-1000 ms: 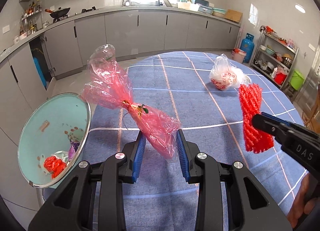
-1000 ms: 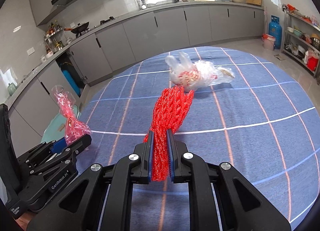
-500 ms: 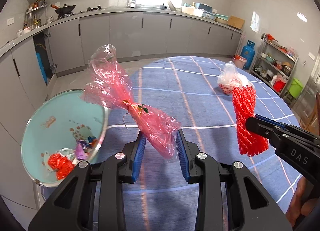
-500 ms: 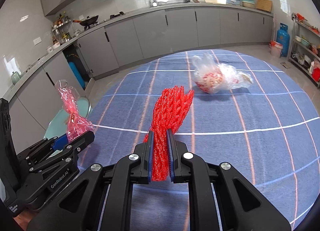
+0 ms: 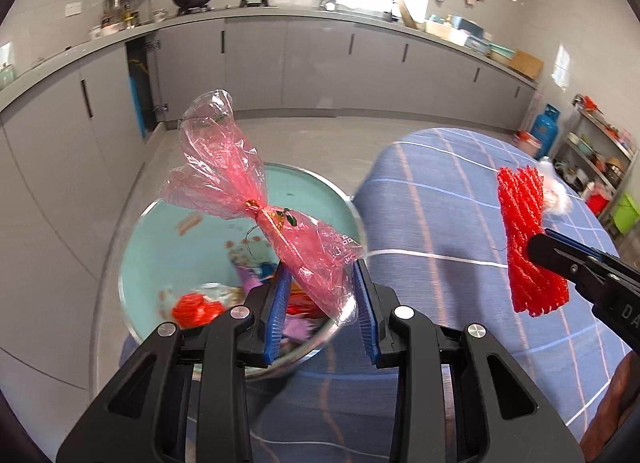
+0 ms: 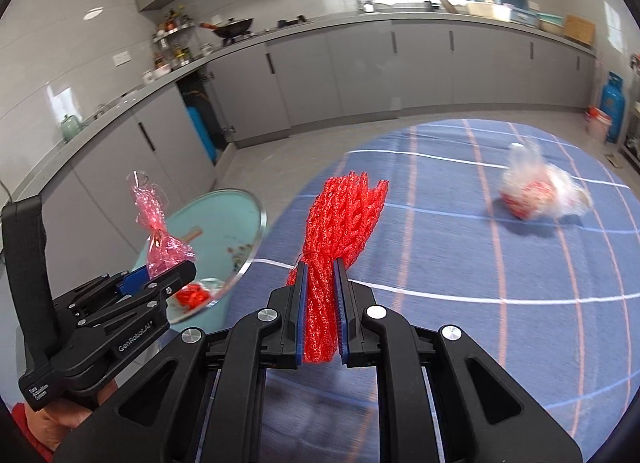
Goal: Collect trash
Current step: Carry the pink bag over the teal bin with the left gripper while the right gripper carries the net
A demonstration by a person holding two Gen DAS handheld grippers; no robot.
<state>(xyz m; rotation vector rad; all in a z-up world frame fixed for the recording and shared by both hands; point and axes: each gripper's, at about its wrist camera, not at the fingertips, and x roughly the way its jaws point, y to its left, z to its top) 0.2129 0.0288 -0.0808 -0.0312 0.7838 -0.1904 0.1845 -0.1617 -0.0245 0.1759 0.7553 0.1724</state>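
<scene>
My left gripper is shut on a crinkled pink cellophane wrapper tied in the middle, held over the turquoise trash bin beside the table. The bin holds several scraps, among them something red. My right gripper is shut on a red foam net, above the blue checked tablecloth near its left edge. In the right wrist view the left gripper with the pink wrapper hangs above the bin. In the left wrist view the red net and the right gripper show at right.
A clear plastic bag with red contents lies on the table's far right. Grey kitchen cabinets run along the walls. A blue gas cylinder and a shelf rack stand at the far right. A person's hand holds the left gripper.
Both grippers have swung left, off the middle of the table. The pink wrapper now hangs over the bin instead of the cloth. The red net has come nearer the table's left edge.
</scene>
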